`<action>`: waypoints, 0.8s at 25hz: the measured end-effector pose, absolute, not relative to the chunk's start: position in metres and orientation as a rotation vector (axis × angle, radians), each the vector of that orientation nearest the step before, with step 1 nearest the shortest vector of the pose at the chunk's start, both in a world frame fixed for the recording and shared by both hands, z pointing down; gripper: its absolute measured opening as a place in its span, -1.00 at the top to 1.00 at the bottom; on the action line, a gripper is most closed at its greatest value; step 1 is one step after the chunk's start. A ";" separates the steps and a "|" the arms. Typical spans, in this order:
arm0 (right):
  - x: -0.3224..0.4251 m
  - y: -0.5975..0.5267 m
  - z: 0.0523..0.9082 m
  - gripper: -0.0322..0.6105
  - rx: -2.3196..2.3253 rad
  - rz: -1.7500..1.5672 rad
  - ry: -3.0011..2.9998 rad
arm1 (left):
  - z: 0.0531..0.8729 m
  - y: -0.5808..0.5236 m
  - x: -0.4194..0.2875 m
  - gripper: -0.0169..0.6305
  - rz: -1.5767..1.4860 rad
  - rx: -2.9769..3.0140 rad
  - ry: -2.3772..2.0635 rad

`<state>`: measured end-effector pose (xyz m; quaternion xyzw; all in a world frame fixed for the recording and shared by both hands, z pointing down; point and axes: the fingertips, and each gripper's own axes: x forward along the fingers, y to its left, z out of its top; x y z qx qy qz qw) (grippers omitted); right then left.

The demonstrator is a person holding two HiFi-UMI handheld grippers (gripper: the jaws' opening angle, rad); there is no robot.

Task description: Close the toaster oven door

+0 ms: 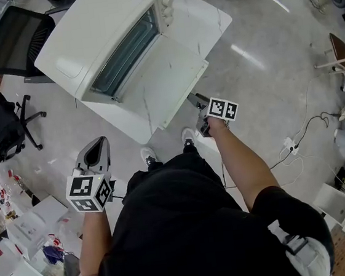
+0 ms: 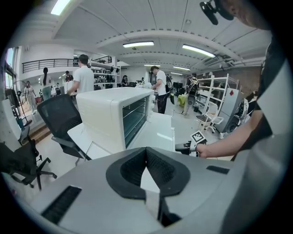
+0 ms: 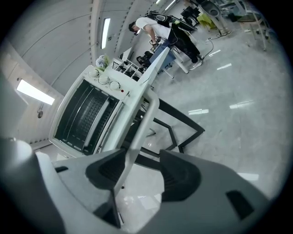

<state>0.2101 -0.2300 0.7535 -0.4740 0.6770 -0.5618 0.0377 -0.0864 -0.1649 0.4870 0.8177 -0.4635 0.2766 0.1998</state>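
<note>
The left claw (image 2: 146, 151) is pinched shut and empty. The right claw (image 3: 137, 169) gapes wide, with the thin edge of the white, marble-veined tabletop (image 1: 208, 19) running between its jaws. Farther back on the tabletop sits the boxy white toaster oven (image 1: 95, 25), its glass front facing the claws. A black mesh chair (image 1: 15, 37) stands behind it.

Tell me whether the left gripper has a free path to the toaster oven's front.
Probably yes. The left gripper hangs short of the table, jaws together and empty, and nothing shows between it and the front of the toaster oven. The arm would have to stretch forward.
</note>
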 end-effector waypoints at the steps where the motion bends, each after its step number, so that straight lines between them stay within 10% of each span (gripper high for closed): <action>1: 0.211 -0.231 0.752 0.19 -1.448 -1.714 2.071 | 0.488 -0.165 -0.086 0.94 0.769 2.282 -1.294; 20: 0.217 -0.236 0.748 0.23 -1.439 -1.695 2.051 | 0.489 -0.172 -0.094 0.94 0.744 2.289 -1.283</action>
